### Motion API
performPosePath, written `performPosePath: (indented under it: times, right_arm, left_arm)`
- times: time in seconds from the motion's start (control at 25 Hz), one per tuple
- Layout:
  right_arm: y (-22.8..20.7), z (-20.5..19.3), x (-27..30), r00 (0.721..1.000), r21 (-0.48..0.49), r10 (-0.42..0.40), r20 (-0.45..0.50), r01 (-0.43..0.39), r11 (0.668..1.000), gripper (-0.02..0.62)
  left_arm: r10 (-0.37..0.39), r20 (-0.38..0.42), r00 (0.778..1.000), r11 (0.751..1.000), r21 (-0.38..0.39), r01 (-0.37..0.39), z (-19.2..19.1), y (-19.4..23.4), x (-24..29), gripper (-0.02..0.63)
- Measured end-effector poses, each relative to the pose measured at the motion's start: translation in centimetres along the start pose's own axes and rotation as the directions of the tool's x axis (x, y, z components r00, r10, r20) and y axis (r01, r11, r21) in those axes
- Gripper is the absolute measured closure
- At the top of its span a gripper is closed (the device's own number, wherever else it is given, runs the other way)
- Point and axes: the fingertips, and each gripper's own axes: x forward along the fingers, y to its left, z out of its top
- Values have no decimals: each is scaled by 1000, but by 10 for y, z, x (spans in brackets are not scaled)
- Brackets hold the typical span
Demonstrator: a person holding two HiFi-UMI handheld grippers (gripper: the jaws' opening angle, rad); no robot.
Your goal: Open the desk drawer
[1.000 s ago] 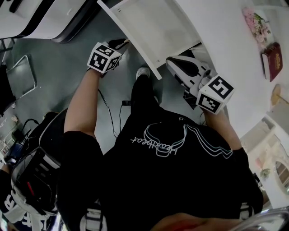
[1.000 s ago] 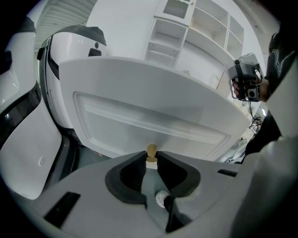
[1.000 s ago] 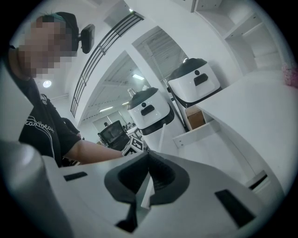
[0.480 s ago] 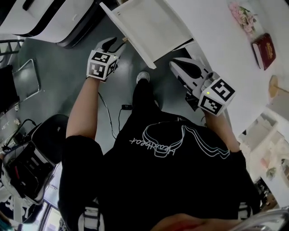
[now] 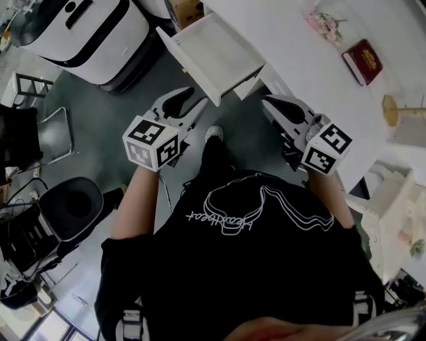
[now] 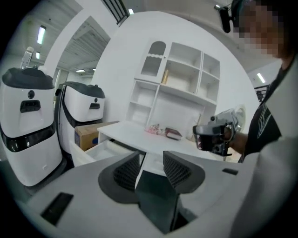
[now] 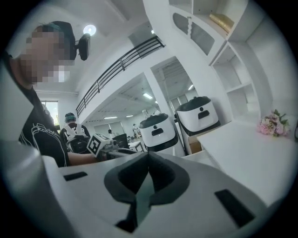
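i count two grippers, my left gripper [image 5: 194, 100] and my right gripper [image 5: 269, 101], one open drawer [image 5: 213, 53], two white machines [image 5: 86, 33] far left, one cardboard box [image 5: 188, 10], one red book [image 5: 363, 61], one pink bouquet [image 5: 324, 23].

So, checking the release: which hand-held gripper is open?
The left hand-held gripper: its jaws, just opening, stand apart and empty; the right hand-held gripper is shut.

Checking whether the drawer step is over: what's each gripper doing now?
Left gripper: open, jaws have just been opening, nothing between them.
Right gripper: shut, empty.
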Motion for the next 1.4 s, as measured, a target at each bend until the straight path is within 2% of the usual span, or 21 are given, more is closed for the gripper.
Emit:
performPosePath:
  times: [0.12, 0.24, 0.44, 0.52, 0.68, 0.92, 1.16, 1.4]
  right_arm:
    - [18, 8, -33, 999, -18, -3, 42, 4, 1000, 591]
    - [40, 11, -51, 998, -35, 9, 61, -7, 999, 591]
    - [64, 30, -71, 993, -78, 18, 115, -9, 997, 591]
    - [67, 30, -78, 990, -73, 22, 137, -12, 997, 591]
    - [73, 20, -82, 987, -77, 20, 157, -8, 997, 591]
    - [86, 26, -73, 988, -90, 37, 147, -24, 996, 591]
    - [91, 35, -68, 986, -108, 56, 156, -39, 993, 591]
    - [96, 37, -64, 986, -125, 66, 151, -48, 991, 591]
  left_arm:
    - [-83, 88, 993, 996, -23, 86, 20, -65, -19, 446]
    - [-154, 163, 975, 987, -9, 158, 36, -116, -35, 454]
    - [-156, 223, 962, 988, 28, 154, 54, -154, -52, 568]
    - [-162, 240, 957, 987, 24, 162, 53, -162, -54, 601]
    - [-162, 255, 953, 987, 22, 162, 46, -169, -58, 601]
    - [-145, 257, 955, 989, 14, 146, 58, -165, -69, 601]
    - [-98, 244, 965, 993, 84, 80, 65, -160, -75, 601]
    - [-113, 252, 961, 992, 83, 94, 67, -162, -78, 601]
